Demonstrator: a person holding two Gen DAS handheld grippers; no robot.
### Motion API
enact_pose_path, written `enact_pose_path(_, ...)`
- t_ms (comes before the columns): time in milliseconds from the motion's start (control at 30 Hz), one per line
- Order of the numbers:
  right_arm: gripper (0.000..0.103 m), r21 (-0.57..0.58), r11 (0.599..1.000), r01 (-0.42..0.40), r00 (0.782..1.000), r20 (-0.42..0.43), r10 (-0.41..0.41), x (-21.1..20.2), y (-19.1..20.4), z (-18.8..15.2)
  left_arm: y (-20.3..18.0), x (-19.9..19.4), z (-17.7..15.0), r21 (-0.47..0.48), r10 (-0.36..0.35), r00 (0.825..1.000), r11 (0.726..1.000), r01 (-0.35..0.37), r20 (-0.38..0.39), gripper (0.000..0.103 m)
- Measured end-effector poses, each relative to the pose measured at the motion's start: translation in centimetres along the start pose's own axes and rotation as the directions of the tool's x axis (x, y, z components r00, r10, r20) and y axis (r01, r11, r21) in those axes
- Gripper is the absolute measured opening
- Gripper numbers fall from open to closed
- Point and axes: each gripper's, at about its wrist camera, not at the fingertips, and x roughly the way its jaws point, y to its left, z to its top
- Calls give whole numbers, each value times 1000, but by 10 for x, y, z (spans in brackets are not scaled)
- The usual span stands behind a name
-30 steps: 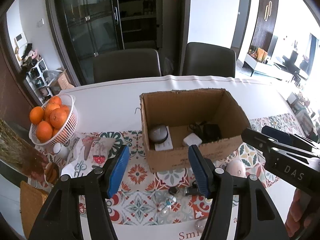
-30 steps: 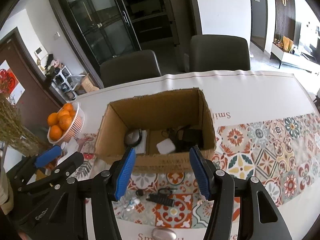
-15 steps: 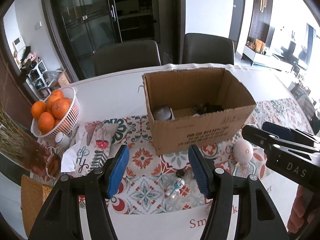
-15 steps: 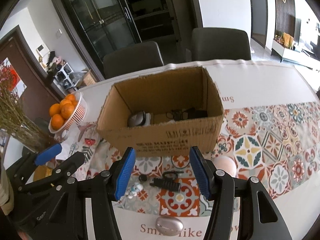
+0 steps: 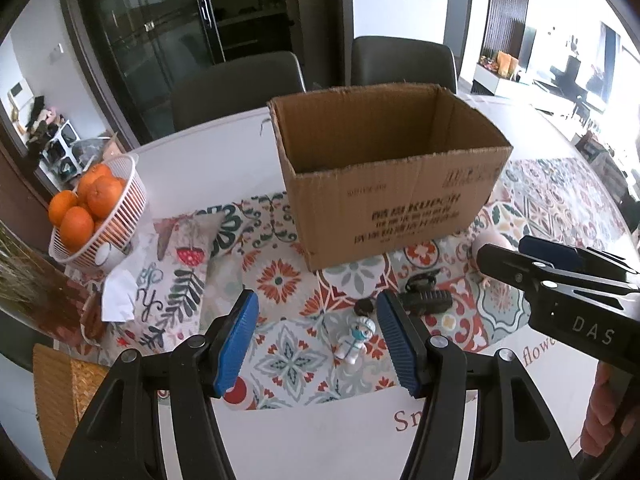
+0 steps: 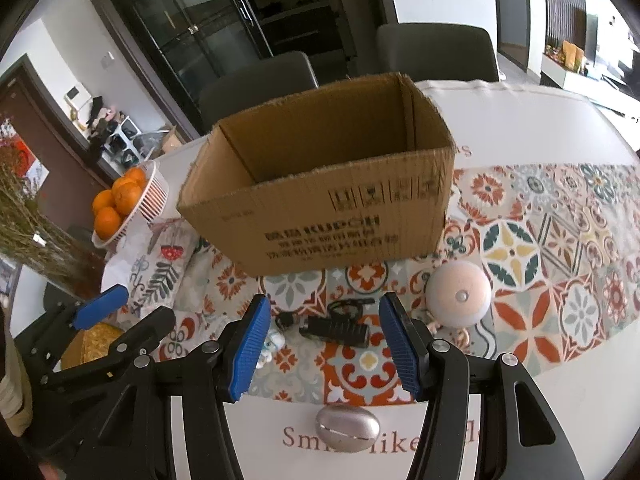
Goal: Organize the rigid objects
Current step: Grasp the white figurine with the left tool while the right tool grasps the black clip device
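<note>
Both cameras now sit lower. We hold the right gripper (image 6: 324,342) and left gripper (image 5: 318,342) wide open, empty; the black grip (image 6: 334,330) lies crosswise, nearest the right.

Two low, near wrist views, sharing the cardboard box (image 5: 384,176) (image 6: 320,208).

The cardboard box (image 6: 340,204) is plain brown with dark print on its front. The tablecloth (image 6: 552,240) is white, banded with tile motifs in orange, red, teal and yellow, and lettered in dull red. Both grippers are black with blue finger pads (image 5: 236,344). The oranges (image 5: 90,204) sit bright in a white slatted basket (image 5: 128,208). The egg-shaped case (image 6: 347,426) is silver, the round dome (image 6: 458,298) pale pink, the figurine (image 5: 354,338) white with teal.
</note>
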Motion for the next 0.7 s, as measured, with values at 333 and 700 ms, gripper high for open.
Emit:
enact_pose_path(333,64,11,1000,4,1000,-24,-3,17,-1,-19,0,21,-17,41,-37,999,998,38,-39,60)
enact_pose_path(700,72,33,999,1,997,-73,2,43,-4,-31,0,46,-30,92,-78,992,992,87,-98,60)
